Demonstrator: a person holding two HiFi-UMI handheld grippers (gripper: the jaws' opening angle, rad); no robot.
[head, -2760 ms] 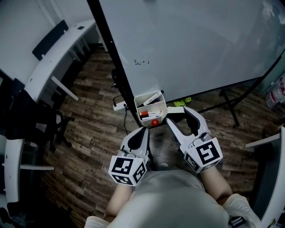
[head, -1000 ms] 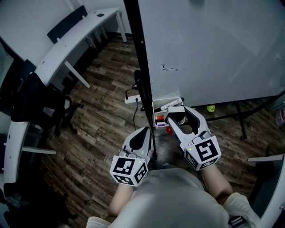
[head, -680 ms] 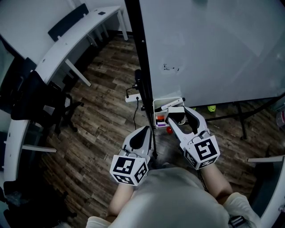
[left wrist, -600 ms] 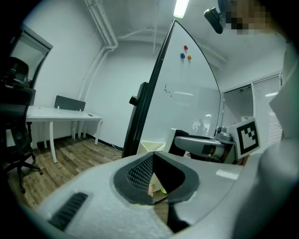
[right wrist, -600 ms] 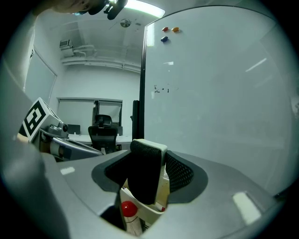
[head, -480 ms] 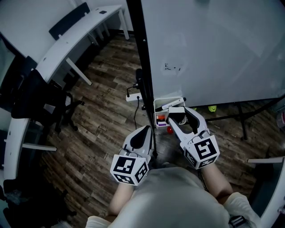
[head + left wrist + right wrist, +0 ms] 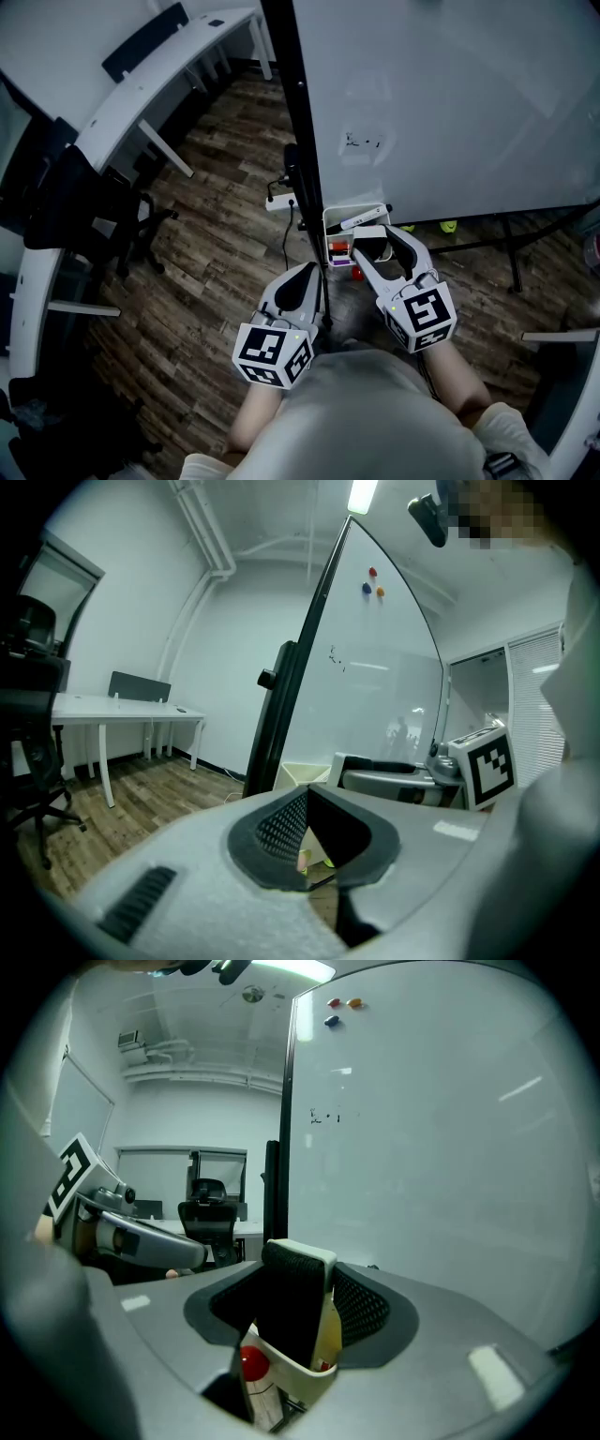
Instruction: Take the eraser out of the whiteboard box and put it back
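Right gripper view, right gripper [image 7: 298,1283] pinching eraser [image 7: 292,1314] at whiteboard box [image 7: 302,1378], left gripper [image 7: 305,796] jaws together

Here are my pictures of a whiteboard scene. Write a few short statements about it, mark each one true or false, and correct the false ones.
1. The right gripper grips the eraser between its jaws. True.
2. The left gripper holds a marker. False: its jaws are together and empty.
3. The box stands on a desk. False: it hangs at the whiteboard's lower corner.
4. Coloured magnets sit near the whiteboard's top. True.
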